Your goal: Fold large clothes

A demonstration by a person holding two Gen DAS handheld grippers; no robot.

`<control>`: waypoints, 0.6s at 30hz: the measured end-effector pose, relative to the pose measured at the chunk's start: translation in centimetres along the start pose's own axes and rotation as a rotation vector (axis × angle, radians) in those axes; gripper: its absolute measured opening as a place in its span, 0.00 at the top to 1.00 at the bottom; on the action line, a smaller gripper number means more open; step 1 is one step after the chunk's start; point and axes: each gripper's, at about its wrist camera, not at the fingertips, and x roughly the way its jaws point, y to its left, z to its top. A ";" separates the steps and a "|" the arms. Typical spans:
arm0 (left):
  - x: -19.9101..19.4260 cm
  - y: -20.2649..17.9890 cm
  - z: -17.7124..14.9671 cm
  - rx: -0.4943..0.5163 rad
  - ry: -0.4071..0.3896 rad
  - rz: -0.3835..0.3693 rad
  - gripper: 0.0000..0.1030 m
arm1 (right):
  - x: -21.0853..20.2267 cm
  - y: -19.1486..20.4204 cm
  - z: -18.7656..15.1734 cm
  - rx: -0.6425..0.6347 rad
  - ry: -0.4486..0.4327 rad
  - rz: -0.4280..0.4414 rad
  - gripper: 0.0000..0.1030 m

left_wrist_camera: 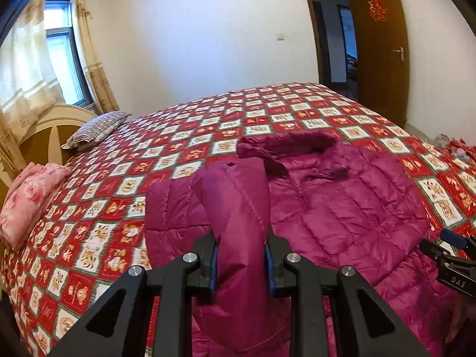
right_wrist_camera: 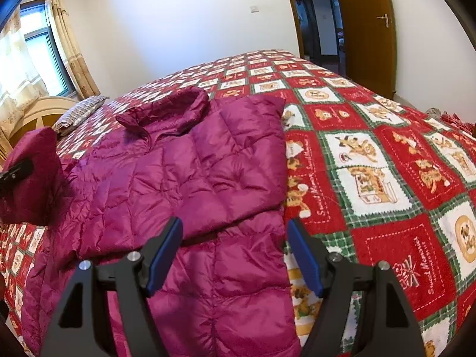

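Note:
A magenta quilted down jacket (left_wrist_camera: 342,205) lies front-up on the bed, collar toward the far side. It also shows in the right wrist view (right_wrist_camera: 184,178), with its right sleeve folded across the body. My left gripper (left_wrist_camera: 241,264) is shut on the jacket's left sleeve (left_wrist_camera: 238,202) and holds it raised above the bed; the lifted sleeve shows at the left edge of the right wrist view (right_wrist_camera: 29,175). My right gripper (right_wrist_camera: 235,253) is open and empty, hovering just above the jacket's lower right edge; it also shows in the left wrist view (left_wrist_camera: 452,255).
The bed carries a red, white and green checked blanket (right_wrist_camera: 386,163). A folded pink garment (left_wrist_camera: 29,202) and a striped pillow (left_wrist_camera: 95,129) lie by the headboard at left. An open wooden door (left_wrist_camera: 380,44) stands at the far right.

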 end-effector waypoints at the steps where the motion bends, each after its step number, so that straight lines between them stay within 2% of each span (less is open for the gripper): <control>1: 0.2 -0.4 -0.2 0.005 0.004 -0.004 0.76 | 0.0 0.0 -0.1 -0.001 0.002 0.001 0.27; 9: 1.2 -2.4 -0.6 0.039 0.020 -0.025 0.76 | 0.3 0.2 -0.4 -0.011 0.018 0.002 0.27; 12: 1.5 -3.5 -0.6 0.059 0.017 -0.030 0.70 | 0.4 0.3 -0.4 -0.015 0.028 0.000 0.27; 13: 1.4 -3.8 -0.6 0.067 0.011 -0.031 0.64 | 0.5 0.4 -0.4 -0.018 0.033 0.001 0.27; 15: 0.6 -4.4 -0.4 0.081 -0.031 -0.026 0.47 | 0.6 0.6 -0.4 -0.030 0.043 0.001 0.26; 16: 0.1 -4.5 -0.2 0.080 -0.058 -0.026 0.35 | 0.6 0.7 -0.4 -0.036 0.046 -0.002 0.25; 17: -0.6 -4.6 0.0 0.078 -0.086 -0.029 0.26 | 0.6 0.8 -0.4 -0.042 0.049 -0.004 0.20; 18: -1.2 -4.6 0.2 0.075 -0.113 -0.032 0.22 | 0.6 0.8 -0.4 -0.044 0.050 -0.001 0.16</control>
